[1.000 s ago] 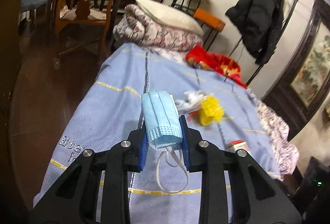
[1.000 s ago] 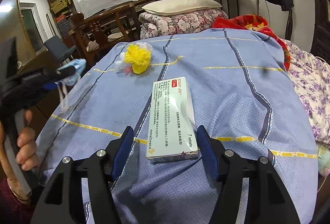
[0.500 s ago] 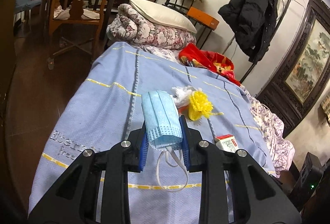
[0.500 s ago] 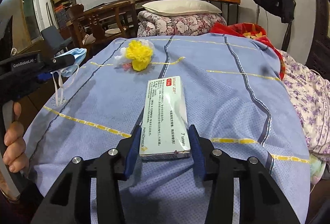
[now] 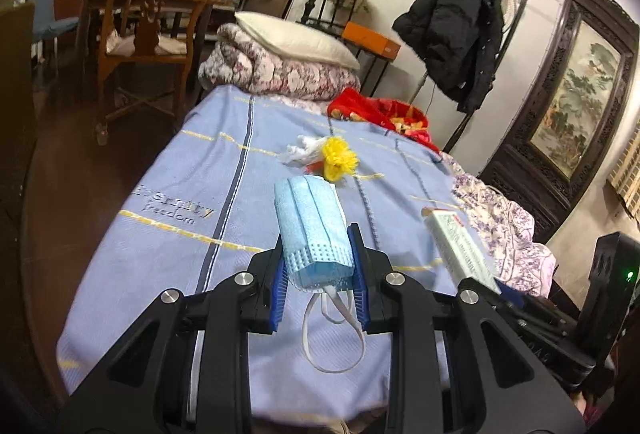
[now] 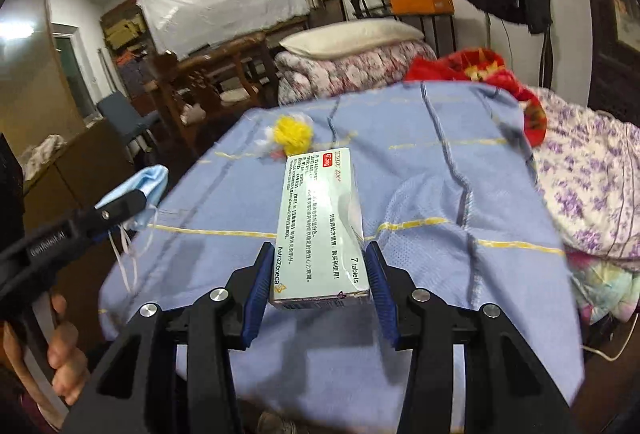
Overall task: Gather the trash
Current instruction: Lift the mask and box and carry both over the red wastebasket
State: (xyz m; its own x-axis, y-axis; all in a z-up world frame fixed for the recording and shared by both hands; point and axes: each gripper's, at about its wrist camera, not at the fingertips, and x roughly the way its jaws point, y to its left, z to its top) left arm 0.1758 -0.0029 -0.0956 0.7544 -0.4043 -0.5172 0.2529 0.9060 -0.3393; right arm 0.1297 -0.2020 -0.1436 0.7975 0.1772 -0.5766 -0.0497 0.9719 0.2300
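Ahead of me lay a bed (image 5: 224, 170) in a blue sheet, a pillow (image 5: 296, 38) on folded quilts at its head. A black coat (image 5: 460, 34) hung near a framed painting (image 5: 576, 102); wooden chairs (image 5: 144, 30) stood left.

The pillow (image 5: 296, 38) lies on the folded quilt (image 5: 276, 72) behind the bedspread (image 5: 224, 170).

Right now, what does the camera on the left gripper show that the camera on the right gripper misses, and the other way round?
Only the left wrist view shows the framed painting on the wall and the "Eternity freedom" lettering on the bedspread. Only the right wrist view shows the person's hand and the print on the medicine box in the right gripper. Both show the blue face mask in the left gripper, the yellow pom-pom, the blue bedspread, pillow and black jacket.
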